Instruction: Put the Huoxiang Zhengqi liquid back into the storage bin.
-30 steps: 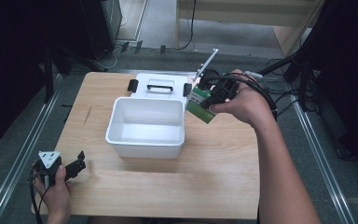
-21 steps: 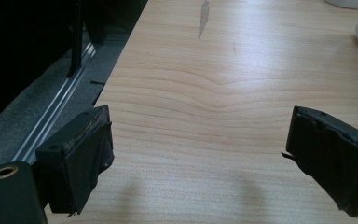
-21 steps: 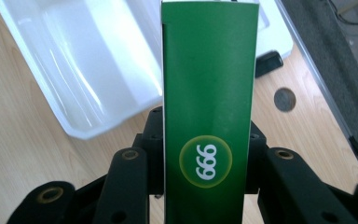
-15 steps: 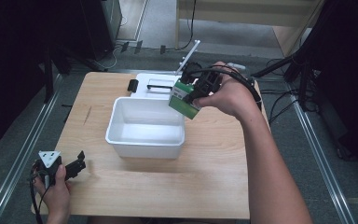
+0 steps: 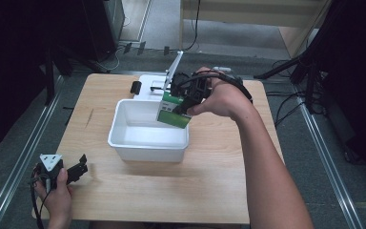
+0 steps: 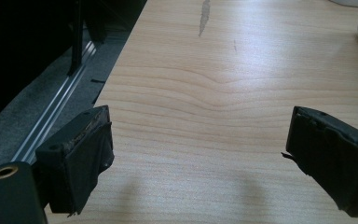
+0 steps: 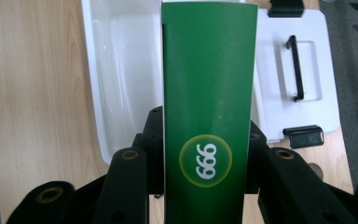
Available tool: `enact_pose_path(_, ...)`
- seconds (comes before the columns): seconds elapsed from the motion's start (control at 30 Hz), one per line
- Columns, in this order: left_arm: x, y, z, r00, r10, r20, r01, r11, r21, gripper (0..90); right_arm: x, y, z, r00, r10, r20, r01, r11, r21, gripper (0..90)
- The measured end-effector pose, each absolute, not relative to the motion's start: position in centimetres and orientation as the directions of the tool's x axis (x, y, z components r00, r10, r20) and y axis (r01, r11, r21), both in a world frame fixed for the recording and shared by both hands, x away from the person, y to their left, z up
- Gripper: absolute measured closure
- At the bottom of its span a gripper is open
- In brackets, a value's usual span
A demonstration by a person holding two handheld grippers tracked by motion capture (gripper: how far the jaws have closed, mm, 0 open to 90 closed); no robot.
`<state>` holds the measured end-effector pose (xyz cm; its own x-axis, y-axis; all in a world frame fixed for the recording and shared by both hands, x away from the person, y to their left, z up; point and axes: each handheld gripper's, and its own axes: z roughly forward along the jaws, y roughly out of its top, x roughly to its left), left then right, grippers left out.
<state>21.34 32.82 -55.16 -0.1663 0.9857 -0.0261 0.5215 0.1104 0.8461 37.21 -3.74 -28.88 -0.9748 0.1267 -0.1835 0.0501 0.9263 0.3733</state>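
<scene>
Nearest, at the table's [image 5: 138, 191] near left corner, the left gripper [image 5: 78, 168] rests idle with its jaws standing apart and nothing between them, likely parked out of the way. Farther on, mid-table, sits the open white bin [image 5: 147, 145], its lid [image 7: 307, 70] lying flat just beyond it, presumably so the bin can be loaded. Over the bin's far right corner, the right gripper [image 5: 183, 98] is clamped on the green box [image 7: 207, 116]. The box tilts, long axis running down and leftward toward the bin.
</scene>
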Motion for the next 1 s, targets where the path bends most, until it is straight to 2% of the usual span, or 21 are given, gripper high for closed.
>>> enact_pose_path(0.33, 21.4, 32.8, -55.2, -0.166, 0.986, -0.022, 0.521, 0.107, 0.847, 7.7, 37.1, -3.0, -29.8, -0.976, 0.014, -0.217, -0.057, 0.948, 0.315, 64.9)
enact_pose_path(0.67, 21.4, 32.8, -55.2, -0.166, 0.986, -0.024, 0.52, 0.108, 0.847, 7.7, 37.5, -2.0, -31.4, -0.972, 0.002, -0.237, -0.063, 0.962, 0.265, 64.7)
enact_pose_path(1.0, 21.4, 32.8, -55.2, -0.165, 0.986, -0.022, 0.523, 0.106, 0.846, 7.7, 38.6, -1.4, -33.9, -0.976, 0.011, -0.219, -0.047, 0.964, 0.262, 64.7)
